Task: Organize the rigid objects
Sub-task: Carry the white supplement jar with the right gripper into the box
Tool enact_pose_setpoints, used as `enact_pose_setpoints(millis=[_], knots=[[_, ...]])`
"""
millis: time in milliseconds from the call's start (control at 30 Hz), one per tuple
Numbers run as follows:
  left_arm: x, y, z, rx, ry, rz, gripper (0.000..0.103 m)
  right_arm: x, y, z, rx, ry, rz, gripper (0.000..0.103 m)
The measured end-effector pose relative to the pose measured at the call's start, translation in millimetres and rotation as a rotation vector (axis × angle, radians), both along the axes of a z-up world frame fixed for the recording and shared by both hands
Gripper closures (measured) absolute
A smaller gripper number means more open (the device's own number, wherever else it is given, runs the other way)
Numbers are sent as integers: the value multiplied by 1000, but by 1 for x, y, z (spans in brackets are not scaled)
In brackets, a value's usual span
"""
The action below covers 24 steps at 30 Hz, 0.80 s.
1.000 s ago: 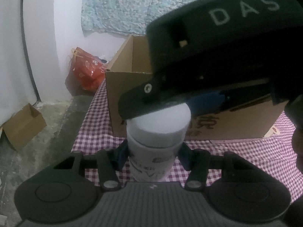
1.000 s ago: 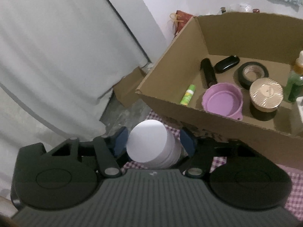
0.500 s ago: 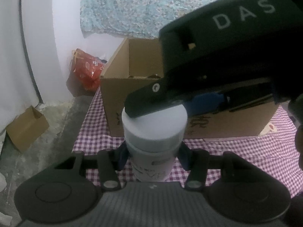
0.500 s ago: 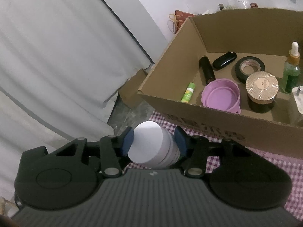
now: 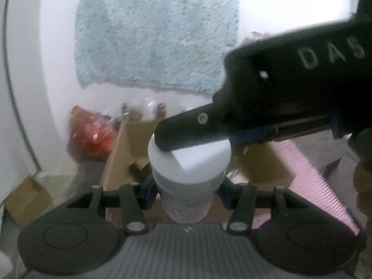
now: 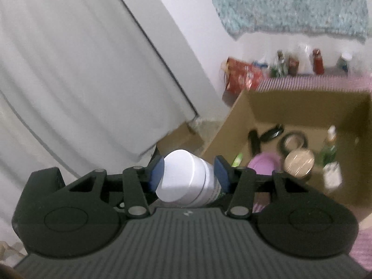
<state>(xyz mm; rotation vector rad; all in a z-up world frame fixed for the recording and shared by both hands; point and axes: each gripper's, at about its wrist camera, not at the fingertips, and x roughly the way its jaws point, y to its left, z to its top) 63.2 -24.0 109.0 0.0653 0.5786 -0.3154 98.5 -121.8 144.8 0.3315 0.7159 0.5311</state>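
Note:
A white bottle (image 5: 190, 162) with a wide white cap is gripped from both sides. My left gripper (image 5: 186, 190) is shut on its labelled body just under the cap. In the right wrist view my right gripper (image 6: 189, 174) is shut on the bottle's cap (image 6: 179, 174), blue pads pressing each side. From the left wrist view one black finger (image 5: 190, 127) of the right gripper lies across the cap top. The bottle hangs in the air in front of the open cardboard box (image 6: 232, 134), tilted in the right wrist view.
The box holds a purple bowl (image 6: 262, 165), a gold-lidded jar (image 6: 298, 162), a tape roll (image 6: 293, 140), a green dropper bottle (image 6: 329, 148) and small dark items. It stands on pink checked cloth (image 5: 302, 162). A red bag (image 5: 93, 134), bottles and a curtain lie behind.
Both grippers have risen with the bottle, so the box now sits lower and farther in view. The right jaws narrowed onto the cap a second ago.

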Motion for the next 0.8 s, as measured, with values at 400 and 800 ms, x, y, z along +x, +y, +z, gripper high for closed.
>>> enact_pose_setpoints(millis=[400,800], knots=[[101,-102,2,-79,86,-137,49,47,-108,35,-54,-36,-162,56],[156,-159,-81,-24,237,-168,49,91,-194,-63,22,112,-238,55]])
